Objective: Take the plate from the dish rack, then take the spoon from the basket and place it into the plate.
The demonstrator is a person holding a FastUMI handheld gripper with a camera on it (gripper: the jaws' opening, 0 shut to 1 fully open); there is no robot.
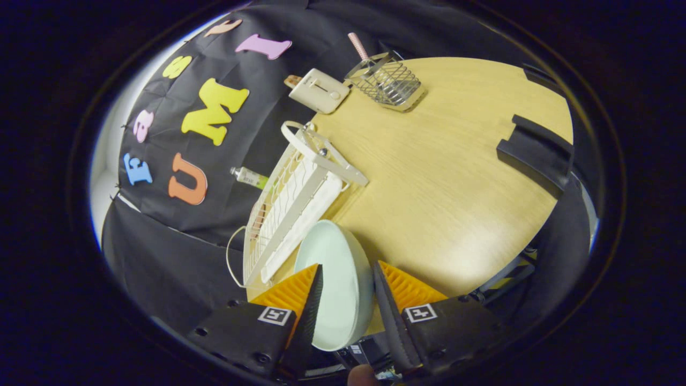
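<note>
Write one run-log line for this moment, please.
phase: plate removal | gripper: around plate, grip unclear | plate: beside dish rack | spoon: in basket | next: set plate on table

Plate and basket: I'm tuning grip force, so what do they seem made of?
The plate, between the gripper fingers, looks like glazed ceramic or melamine: pale mint, smooth, soft sheen; the picture can't settle which. A gap shows at one finger, so the grip is unclear. The basket beyond looks like bare metal wire: thin silvery mesh that glints.
</note>
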